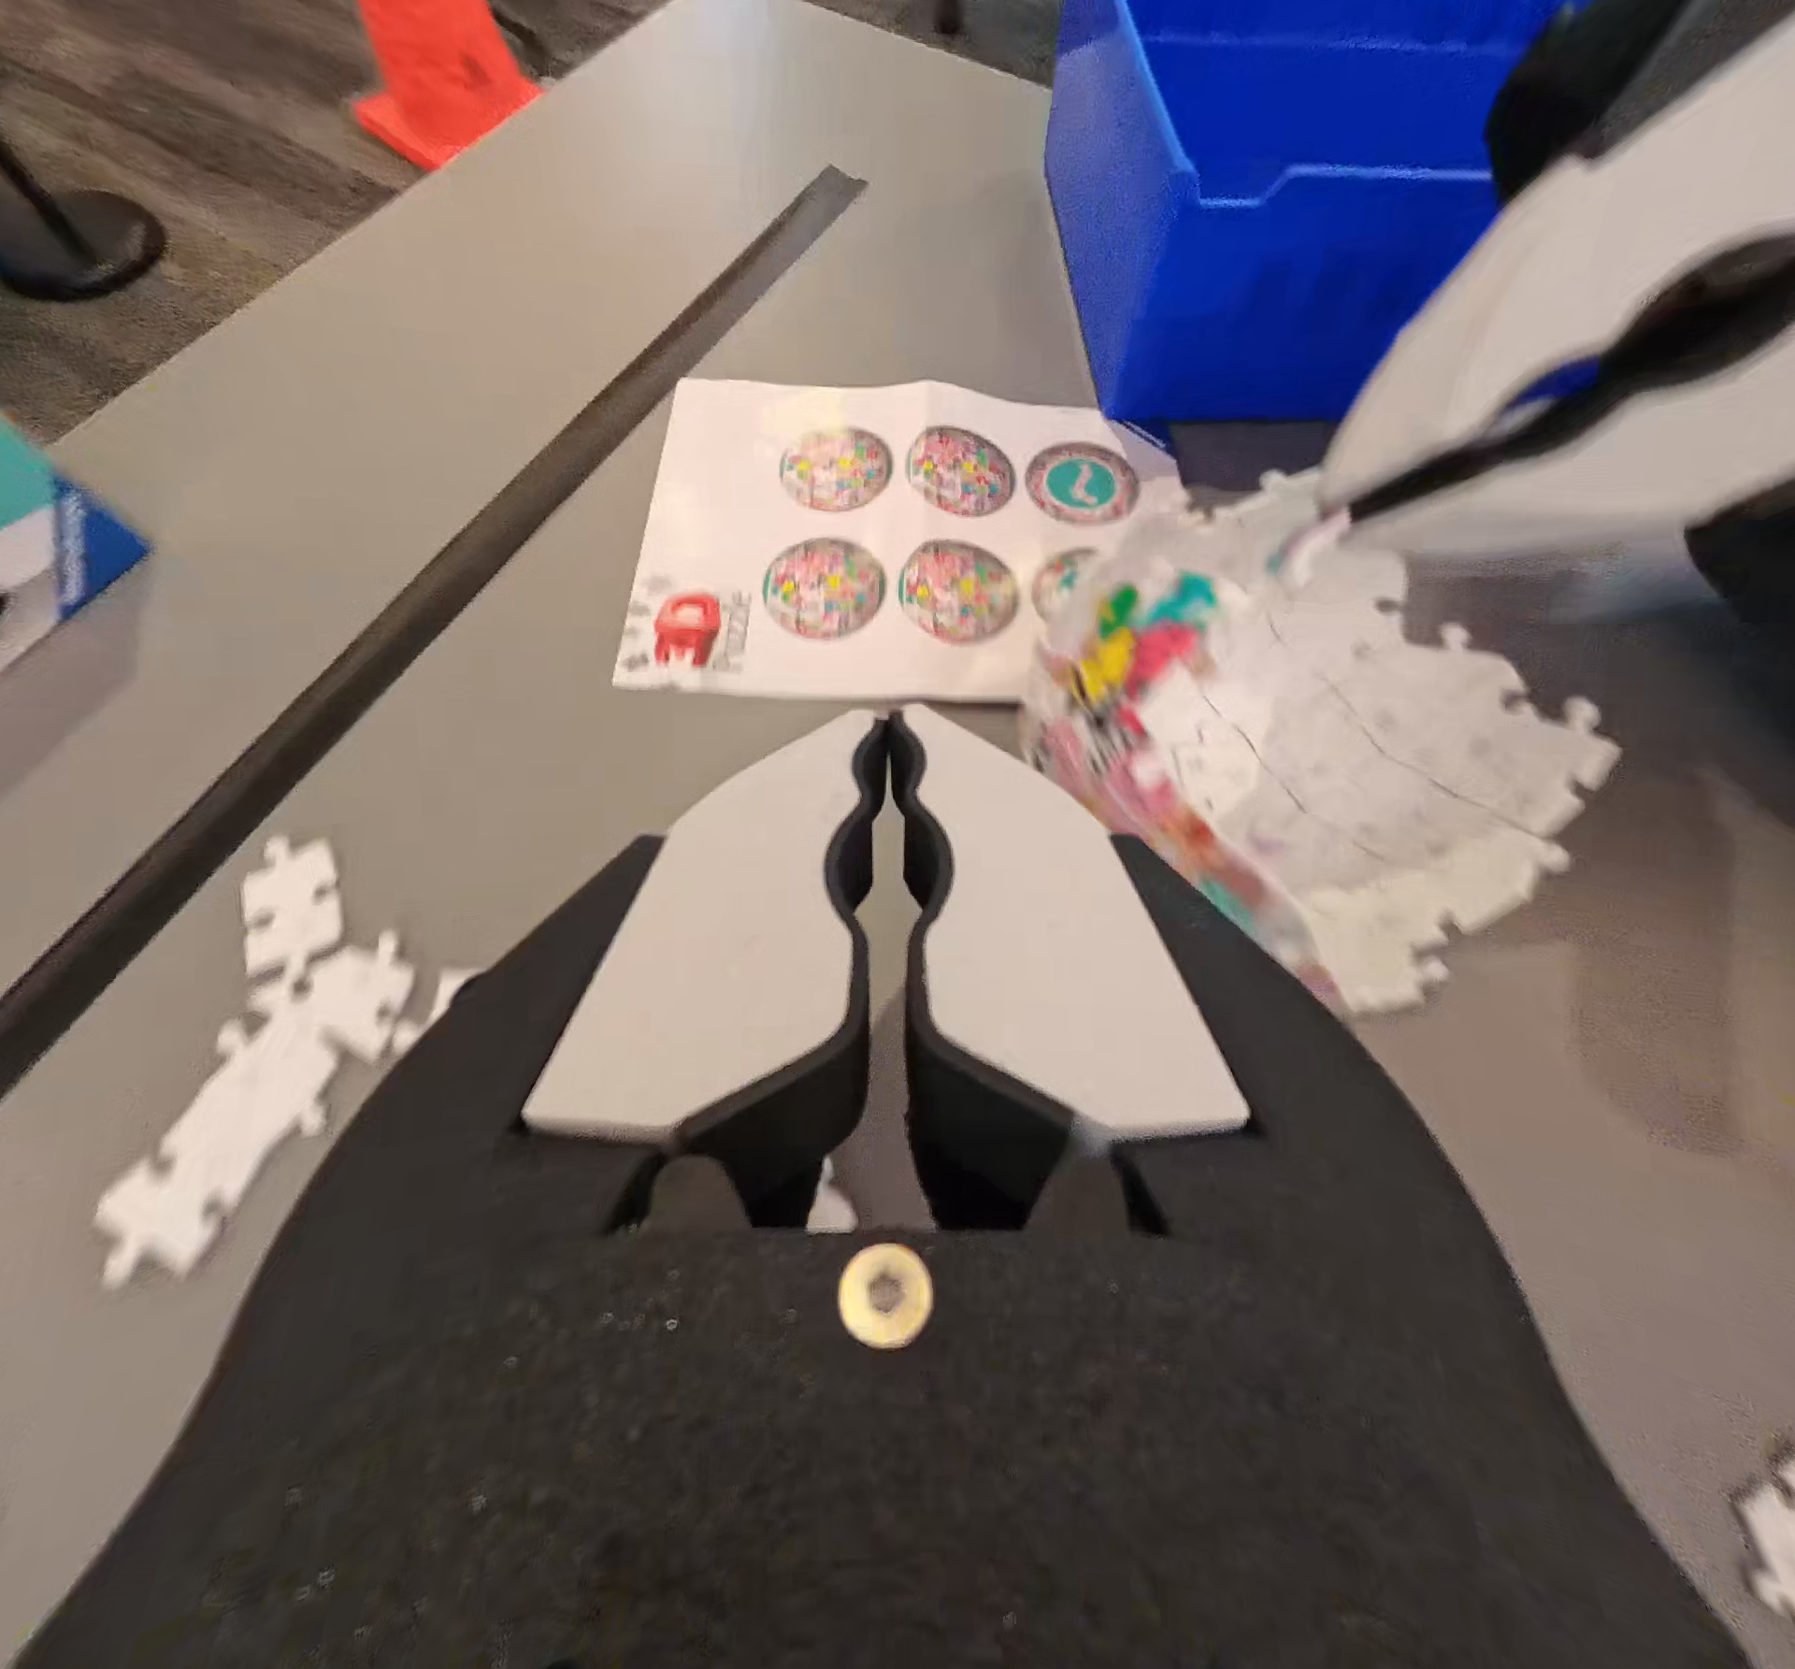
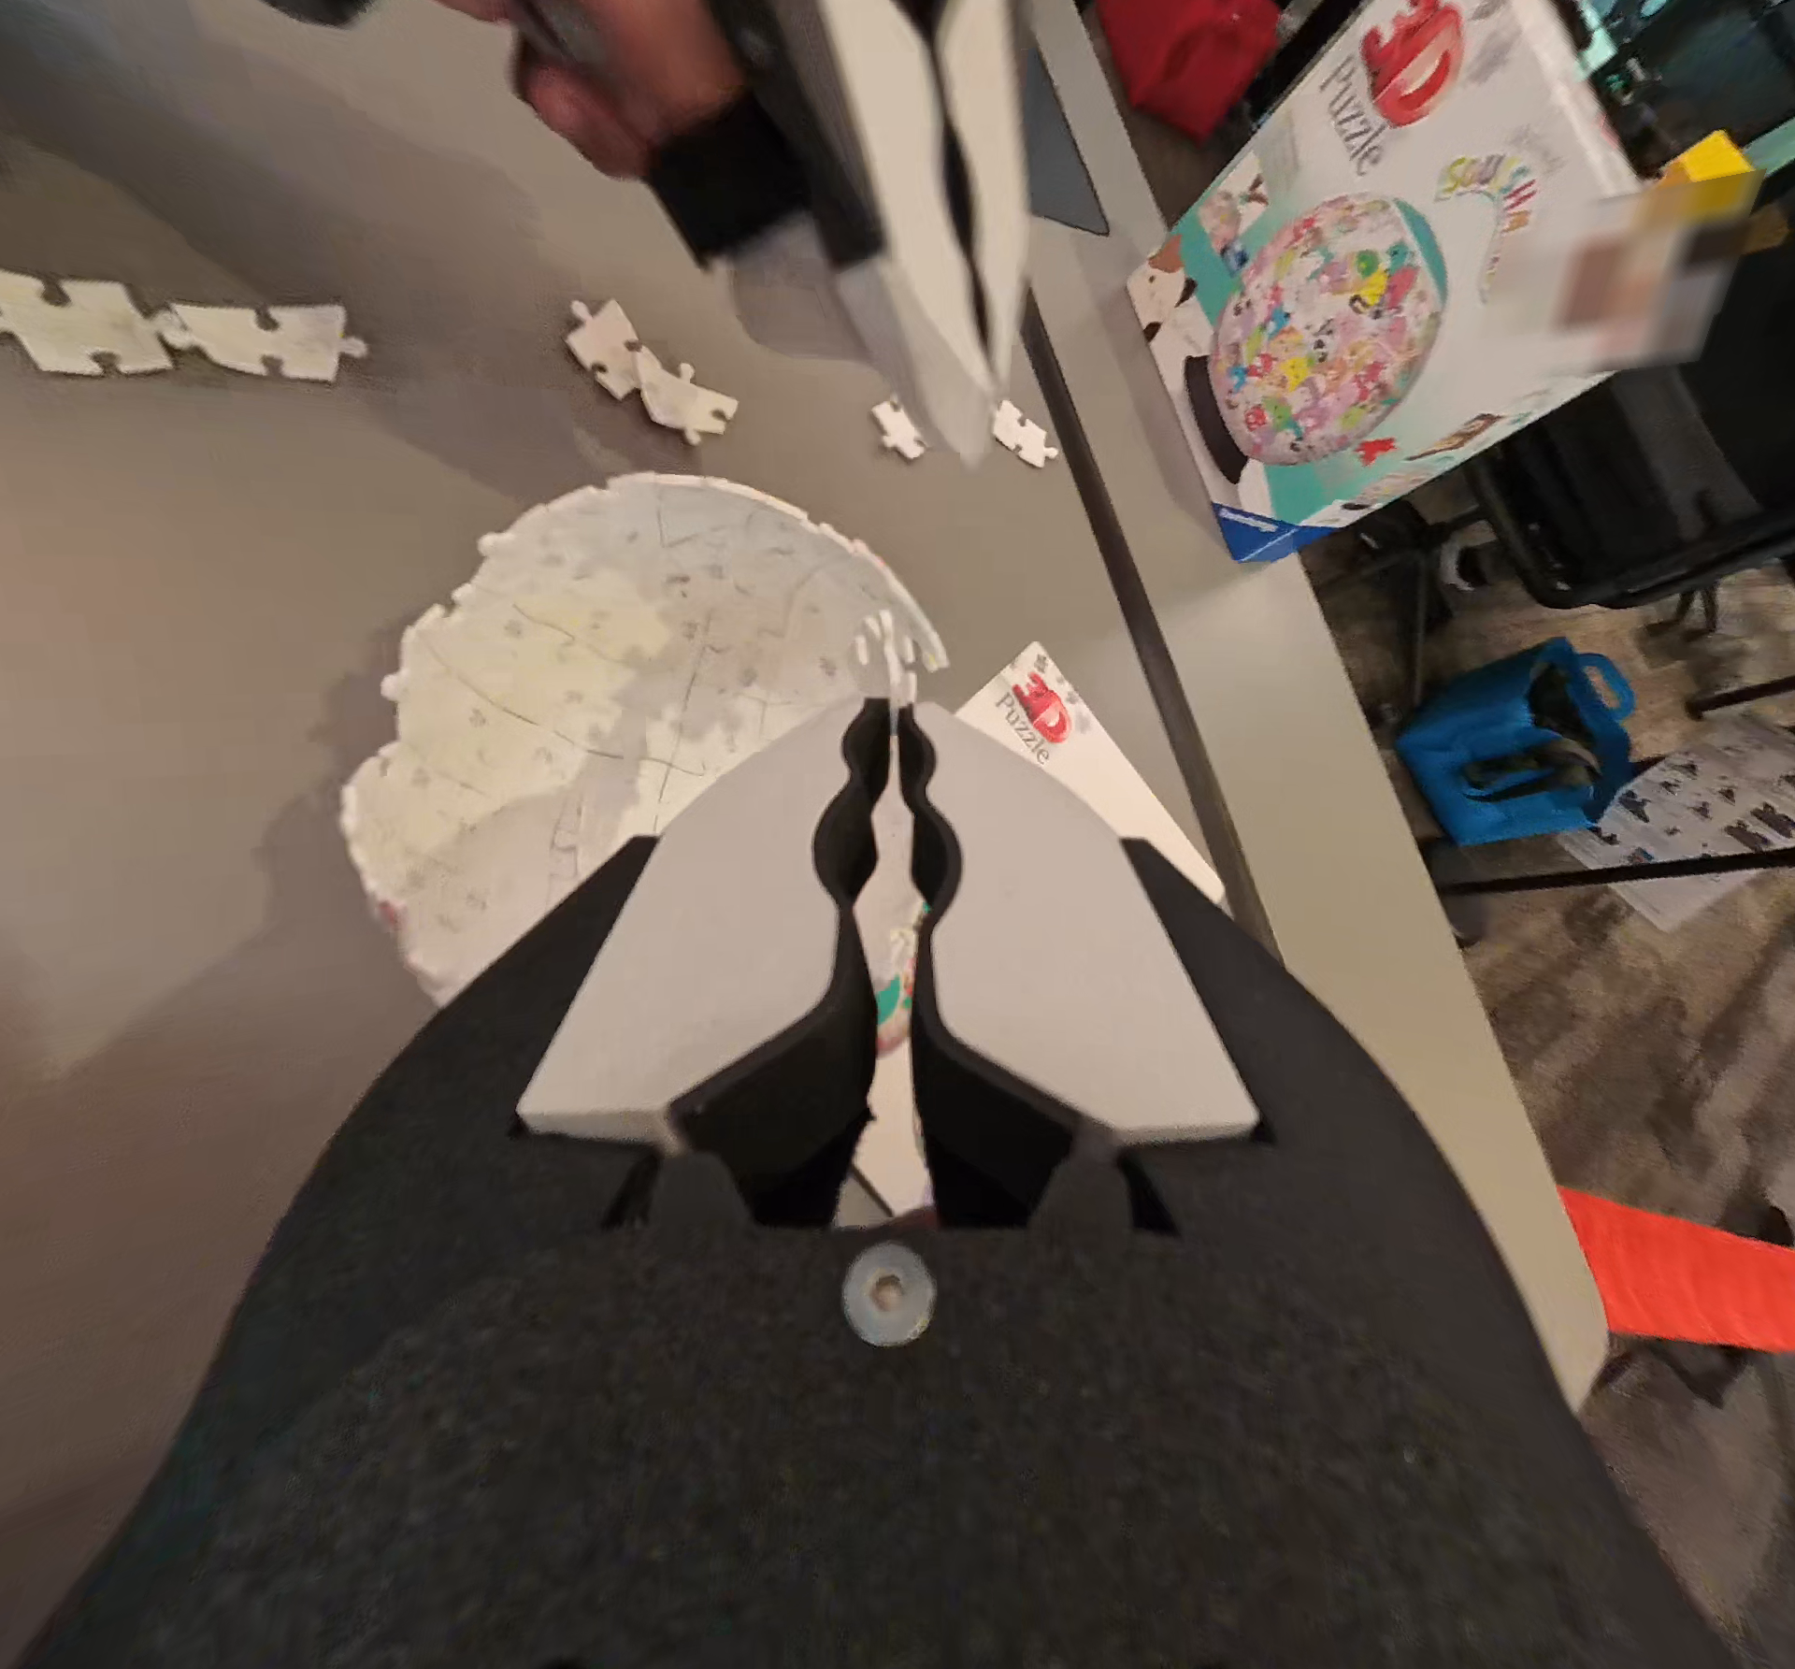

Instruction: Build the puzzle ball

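Right hand-held gripper [image 2: 892, 717] pinching half-built puzzle ball [image 2: 592, 699] rim — hollow facing up

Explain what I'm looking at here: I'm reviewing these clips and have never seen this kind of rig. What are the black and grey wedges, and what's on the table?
There is no robot. A person holds a two-finger tool in each hand, and each tool has a camera looking along its fingers, giving two pictures.

The left view shows the left hand-held gripper, shut on nothing. The right view shows the right hand-held gripper, shut on the toothed rim of the half-built puzzle ball, a curved shell with a white inside.

On the grey table lie an instruction sheet, loose white puzzle pieces, a blue bin and the puzzle box. The person's hand shows in the right view.
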Tool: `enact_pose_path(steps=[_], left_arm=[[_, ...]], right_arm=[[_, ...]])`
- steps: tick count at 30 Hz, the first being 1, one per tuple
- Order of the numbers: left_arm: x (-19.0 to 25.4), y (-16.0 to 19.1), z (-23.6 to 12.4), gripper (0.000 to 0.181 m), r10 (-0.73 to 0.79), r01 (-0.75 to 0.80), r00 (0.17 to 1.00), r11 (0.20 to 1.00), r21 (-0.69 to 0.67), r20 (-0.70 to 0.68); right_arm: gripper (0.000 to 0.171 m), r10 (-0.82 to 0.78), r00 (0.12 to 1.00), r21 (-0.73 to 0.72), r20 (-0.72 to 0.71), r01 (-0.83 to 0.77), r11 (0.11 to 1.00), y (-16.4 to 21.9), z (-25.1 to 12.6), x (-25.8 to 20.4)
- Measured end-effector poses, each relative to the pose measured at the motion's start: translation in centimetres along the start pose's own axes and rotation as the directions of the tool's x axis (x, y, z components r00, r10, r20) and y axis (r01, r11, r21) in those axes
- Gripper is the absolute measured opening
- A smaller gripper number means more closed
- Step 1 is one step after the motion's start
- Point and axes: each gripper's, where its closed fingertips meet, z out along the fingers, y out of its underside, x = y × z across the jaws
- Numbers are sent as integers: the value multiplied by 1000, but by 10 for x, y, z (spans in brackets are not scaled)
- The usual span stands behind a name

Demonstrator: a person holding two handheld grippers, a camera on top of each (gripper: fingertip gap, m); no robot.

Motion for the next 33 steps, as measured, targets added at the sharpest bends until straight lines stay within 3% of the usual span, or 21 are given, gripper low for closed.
enact_pose_path(steps=[5, 8, 12, 17, 23, 28, 33], left_arm=[[-5, -12, 50, 0, 64, -73, 983, 996, -43, -171], [-4, -12, 60, 0, 103, -115, 965, 993, -36, -240], [2, -13, 58, 0, 103, -118, 944, 993, -28, -312], [-1, 1, 49, 0, 107, -143, 951, 984, -107, -289], [7, 1, 30, 0, 105, -150, 948, 980, -129, -301], [20, -12, 24, 0, 127, -166, 939, 981, -99, -321], [23, -2, 36, 0, 137, -191, 935, 971, -141, -326]], right_arm=[[2, -110, 994, -86, -18, 108, 990, 18, 18, 2], [2, -63, 998, -74, 20, 65, 995, 18, 20, 3], [2, -112, 992, -114, 51, 117, 986, 18, 26, 4], [2, -162, 980, -153, 117, 178, 972, -4, 27, 1], [2, -217, 956, -241, 197, 262, 935, -1, 28, -3], [2, -252, 953, -258, 170, 290, 922, 8, 32, 3], [2, -251, 951, -272, 179, 293, 917, 15, 37, 5]])
